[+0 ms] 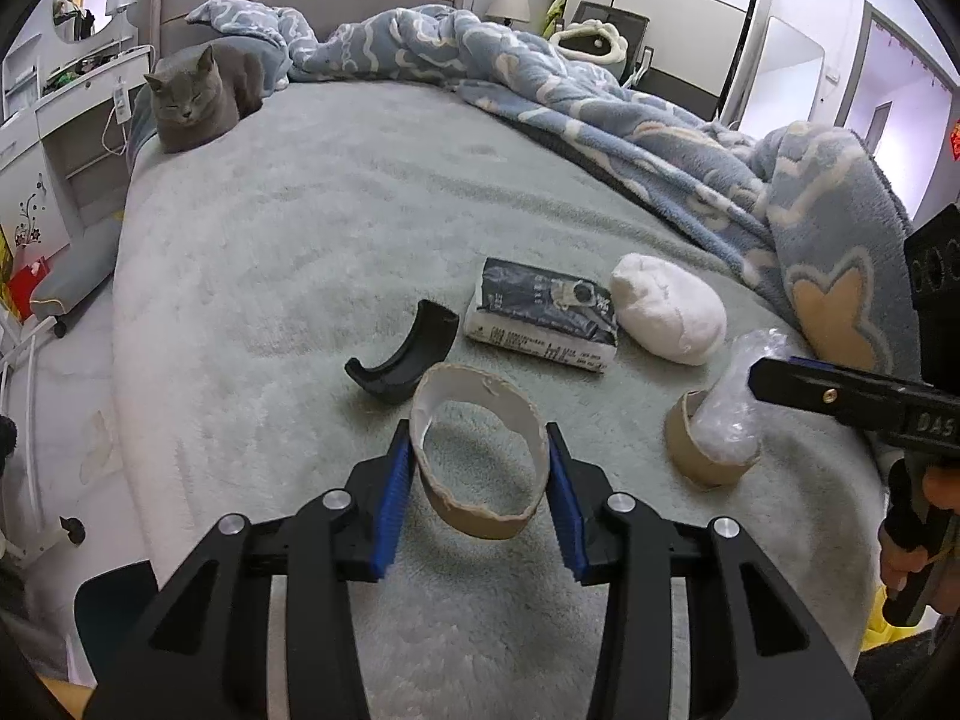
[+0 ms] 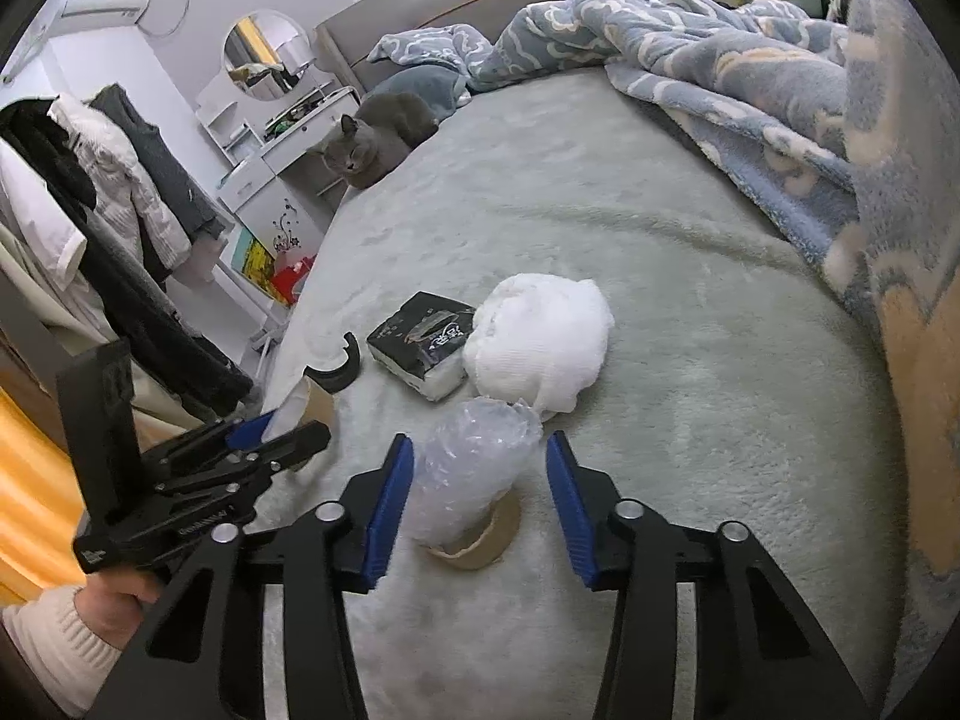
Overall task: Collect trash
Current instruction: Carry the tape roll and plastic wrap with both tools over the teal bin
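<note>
Bubble wrap (image 2: 474, 474) hiding most of the right-hand tape core (image 2: 480, 540). Left core (image 2: 318, 402) mostly behind the left gripper (image 2: 282, 432). Print on the tissue pack (image 1: 543, 315) too small to read; blanket (image 1: 828, 228) cut off at the right edge.

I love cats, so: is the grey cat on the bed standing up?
No, the grey cat is crouched low on the bed near the headboard, eyes shut.

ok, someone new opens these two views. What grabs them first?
Probably the grey cat loafing at the far left edge of the pale green bed. Then the left gripper clamped on an empty cardboard tape ring, and the right gripper straddling a crumpled clear bubble-wrap wad stuffed in a second cardboard ring.
</note>
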Demonstrator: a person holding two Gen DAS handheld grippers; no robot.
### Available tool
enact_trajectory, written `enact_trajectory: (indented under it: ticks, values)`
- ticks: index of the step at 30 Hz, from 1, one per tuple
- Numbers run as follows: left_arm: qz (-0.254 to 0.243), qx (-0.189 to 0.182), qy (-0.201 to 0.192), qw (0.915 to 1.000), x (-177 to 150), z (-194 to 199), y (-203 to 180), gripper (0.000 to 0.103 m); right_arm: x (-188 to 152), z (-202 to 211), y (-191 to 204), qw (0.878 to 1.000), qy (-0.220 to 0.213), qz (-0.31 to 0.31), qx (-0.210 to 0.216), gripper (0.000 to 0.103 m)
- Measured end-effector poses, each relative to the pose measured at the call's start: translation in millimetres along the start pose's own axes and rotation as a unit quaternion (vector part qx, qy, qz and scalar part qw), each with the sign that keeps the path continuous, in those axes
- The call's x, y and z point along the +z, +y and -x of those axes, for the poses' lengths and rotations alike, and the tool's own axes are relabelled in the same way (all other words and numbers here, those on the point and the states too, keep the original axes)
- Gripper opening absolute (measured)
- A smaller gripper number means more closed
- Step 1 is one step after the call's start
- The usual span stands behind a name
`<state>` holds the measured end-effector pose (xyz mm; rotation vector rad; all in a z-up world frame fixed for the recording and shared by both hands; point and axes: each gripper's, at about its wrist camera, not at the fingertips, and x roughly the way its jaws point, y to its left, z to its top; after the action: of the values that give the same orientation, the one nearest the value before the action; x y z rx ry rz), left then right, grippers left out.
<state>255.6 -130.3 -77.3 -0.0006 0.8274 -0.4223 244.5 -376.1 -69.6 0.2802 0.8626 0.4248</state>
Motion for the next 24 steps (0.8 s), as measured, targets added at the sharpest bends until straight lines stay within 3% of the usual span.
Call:
enact_trajectory:
  ticks: [8,12,24]
  values:
    - [0.000,0.000,-0.007,1.0000,-2,11,5,0.045,6,7,27,0.997,-0.027,0.062,-0.043,0.037]
    - [0.005,0.001,-0.012,0.9999,-3,21,14,0.045,10,10,32,0.996,-0.042,0.061,-0.048,0.037]
    - [0.018,0.013,-0.014,0.9996,-17,53,53,0.045,17,-10,83,0.996,-0.051,0.075,-0.023,0.037]
